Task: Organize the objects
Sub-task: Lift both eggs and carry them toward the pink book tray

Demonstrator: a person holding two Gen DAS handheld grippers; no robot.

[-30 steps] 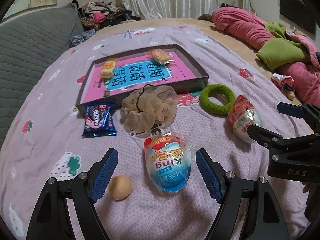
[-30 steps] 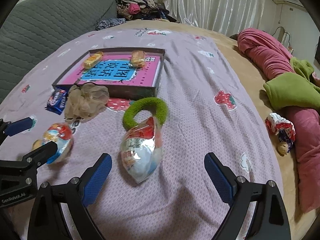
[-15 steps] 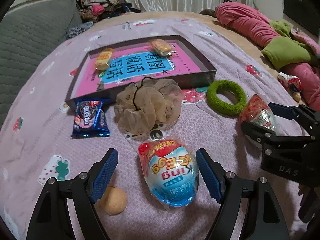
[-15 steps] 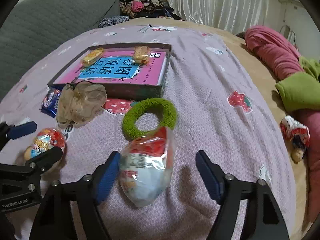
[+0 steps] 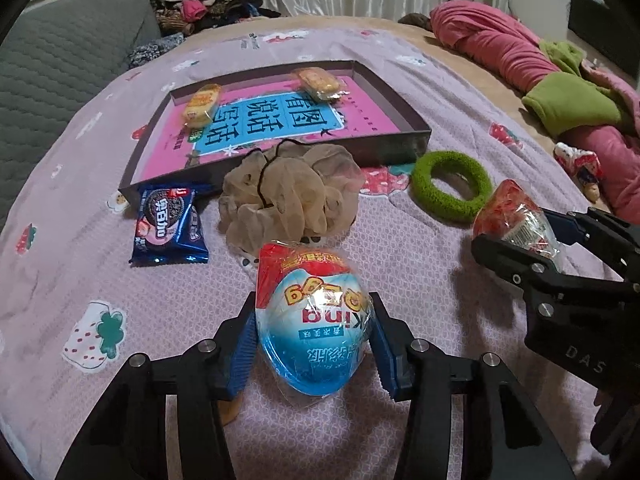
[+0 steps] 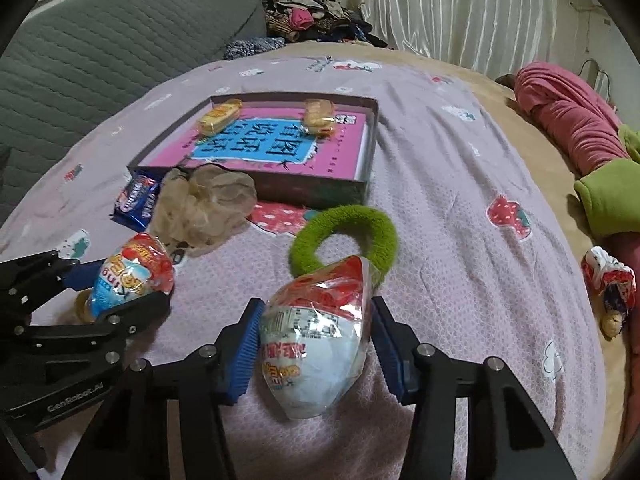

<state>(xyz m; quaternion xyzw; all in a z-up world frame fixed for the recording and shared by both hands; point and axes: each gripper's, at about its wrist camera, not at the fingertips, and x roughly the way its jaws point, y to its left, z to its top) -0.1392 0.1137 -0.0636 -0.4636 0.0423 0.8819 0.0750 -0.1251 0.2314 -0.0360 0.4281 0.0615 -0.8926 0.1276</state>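
Both hand-held grippers [image 5: 314, 350] [image 6: 316, 350], open earlier, now each clamped on a wrapped egg [image 5: 316, 320] [image 6: 316, 340].

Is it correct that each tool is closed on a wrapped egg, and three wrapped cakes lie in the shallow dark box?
Not quite: the shallow dark box holds two yellow wrapped cakes, as the left wrist view shows. Each tool is closed on a wrapped egg.

The left gripper [image 5: 314, 342] is closed on the blue egg toy [image 5: 314, 320]; at right, the right gripper [image 5: 528, 248] clamps the red egg toy [image 5: 514, 216], near the green ring [image 5: 452, 186]
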